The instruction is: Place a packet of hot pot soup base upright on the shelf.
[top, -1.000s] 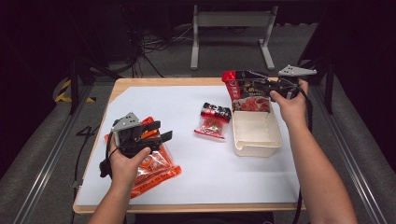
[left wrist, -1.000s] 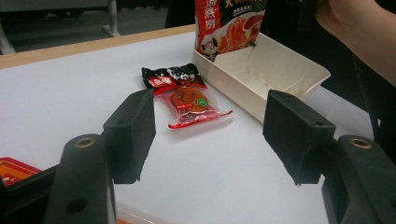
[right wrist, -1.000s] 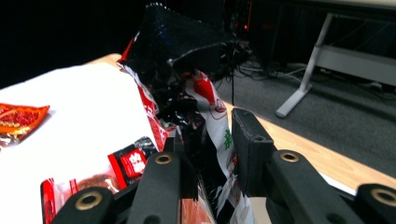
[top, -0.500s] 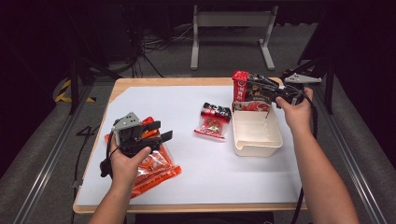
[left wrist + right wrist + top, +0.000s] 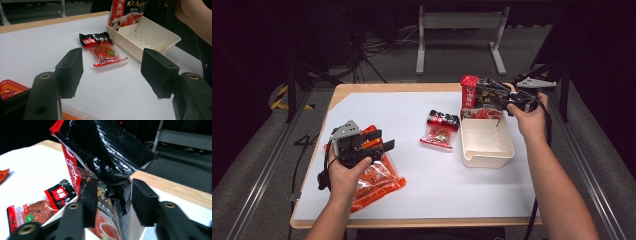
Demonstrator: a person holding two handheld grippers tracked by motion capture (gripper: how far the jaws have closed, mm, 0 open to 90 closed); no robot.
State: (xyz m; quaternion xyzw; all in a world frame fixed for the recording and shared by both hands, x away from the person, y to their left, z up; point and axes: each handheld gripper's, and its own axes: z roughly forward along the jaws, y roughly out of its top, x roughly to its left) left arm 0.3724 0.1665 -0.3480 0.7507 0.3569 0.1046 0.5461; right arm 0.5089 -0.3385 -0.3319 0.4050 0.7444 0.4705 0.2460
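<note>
**Desk:** As the red-and-black pouch (image 5: pixel 479 95) stands on end at the far end of the cream tray (image 5: pixel 488 150), what has just changed?

**Photographer:** A second ago the pouch hung tilted over the tray; now it is upright, its bottom inside the far compartment. The right gripper (image 5: pixel 499 96) had it pinched and its jaws have just been opening. In the right gripper view the pouch (image 5: pixel 105 170) is between the pads, which stand a little off it on both sides. I read that as the pouch set down and let go, so the placing looks nearly done.

**Desk:** Largest to smallest, what else is on the counter (image 5: pixel 412 120)?

**Photographer:** At the near left lies an orange bag (image 5: pixel 379 182), with the left gripper (image 5: pixel 379 142) hovering over it, jaws wide and empty. In the left gripper view those jaws frame a small red snack packet (image 5: pixel 103 50) lying flat mid-counter, just beside the tray (image 5: pixel 160 40).

**Desk:** Anything in the way?

**Photographer:** The tall pouch looks top-heavy and could tip as the right jaws back off. It also takes up the tray's far end, so the near compartment is the free one.
</note>
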